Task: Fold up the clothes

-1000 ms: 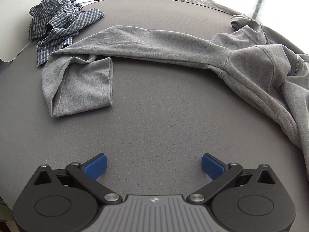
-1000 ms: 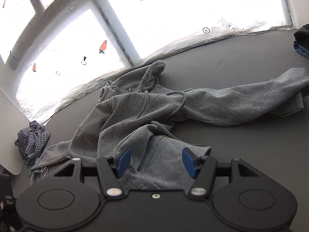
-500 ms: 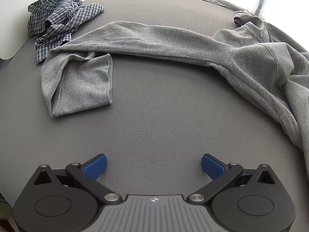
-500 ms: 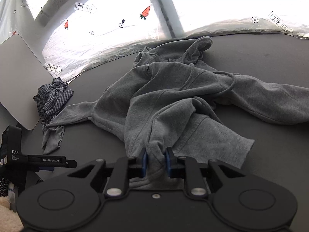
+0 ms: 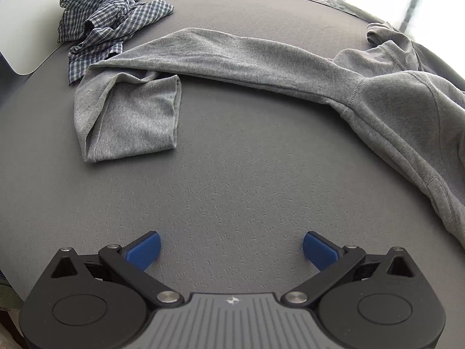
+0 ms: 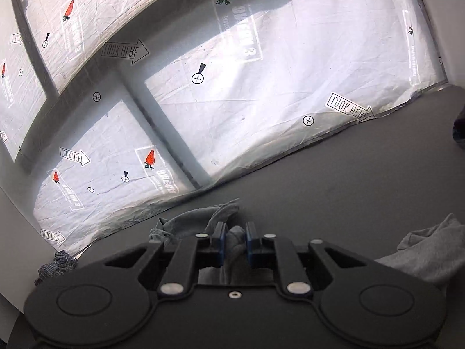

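A grey hoodie (image 5: 401,110) lies on the dark grey table (image 5: 232,189). One long sleeve (image 5: 232,55) runs left, its cuff end (image 5: 130,122) folded back on itself. My left gripper (image 5: 231,247) is open and empty, over bare table in front of the sleeve. My right gripper (image 6: 234,241) is shut on a bunch of the grey hoodie (image 6: 235,237) and holds it up, tilted toward the wall. More of the hoodie (image 6: 424,256) shows at the right. Most of the garment is hidden below the right gripper.
A crumpled blue checked shirt (image 5: 107,14) lies at the table's far left corner, also in the right wrist view (image 6: 56,264). A white board (image 5: 26,37) stands beside it. A plastic-covered window wall (image 6: 232,87) lines the table's far edge.
My right gripper closed on the hoodie fabric and lifted it, tilting up toward the wall. My left gripper moved slightly closer to the sleeve and stays open.
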The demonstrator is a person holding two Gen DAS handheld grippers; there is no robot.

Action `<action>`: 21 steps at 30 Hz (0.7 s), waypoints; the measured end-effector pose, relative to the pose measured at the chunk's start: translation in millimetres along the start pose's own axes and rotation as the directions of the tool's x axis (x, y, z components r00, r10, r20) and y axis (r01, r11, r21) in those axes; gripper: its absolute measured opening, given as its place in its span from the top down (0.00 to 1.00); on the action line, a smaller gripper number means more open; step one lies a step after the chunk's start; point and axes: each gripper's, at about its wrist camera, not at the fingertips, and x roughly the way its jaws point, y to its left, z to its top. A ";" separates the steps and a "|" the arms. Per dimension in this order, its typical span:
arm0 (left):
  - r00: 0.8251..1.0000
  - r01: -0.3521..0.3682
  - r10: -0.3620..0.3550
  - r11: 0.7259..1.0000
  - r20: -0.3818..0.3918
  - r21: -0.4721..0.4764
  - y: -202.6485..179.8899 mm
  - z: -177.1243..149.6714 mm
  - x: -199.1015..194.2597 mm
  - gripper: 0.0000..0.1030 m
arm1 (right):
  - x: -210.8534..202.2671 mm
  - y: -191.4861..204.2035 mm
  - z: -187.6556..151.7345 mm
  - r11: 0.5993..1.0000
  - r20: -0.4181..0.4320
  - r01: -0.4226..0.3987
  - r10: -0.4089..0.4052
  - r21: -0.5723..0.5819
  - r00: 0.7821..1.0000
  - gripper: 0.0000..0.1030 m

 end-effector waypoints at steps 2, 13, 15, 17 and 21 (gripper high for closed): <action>1.000 -0.010 0.010 1.000 -0.010 -0.019 -0.6 0.7 0.0 0.00 | 15.2 -13.4 0.5 0.998 -0.037 0.061 -0.062 -0.021 0.997 0.86; 0.976 0.208 -0.209 0.978 -0.055 -0.014 -47.9 10.0 -16.4 0.00 | 64.3 -52.6 -28.6 0.977 -0.215 0.205 -0.213 -0.059 0.953 0.76; 0.958 0.284 -0.279 0.957 -0.067 0.062 -71.7 13.5 -21.4 0.00 | 61.5 -58.4 -25.5 0.979 -0.213 0.202 -0.204 -0.034 0.955 0.73; 0.934 0.355 -0.346 0.925 -0.084 0.139 -95.7 17.2 -26.5 0.00 | 55.2 -62.6 -23.9 0.981 -0.205 0.194 -0.193 -0.016 0.959 0.69; 0.875 0.479 -0.452 0.860 -0.172 0.177 -140.6 25.7 -22.9 0.00 | 40.7 -73.4 -24.8 0.984 -0.205 0.170 -0.156 0.057 0.966 0.62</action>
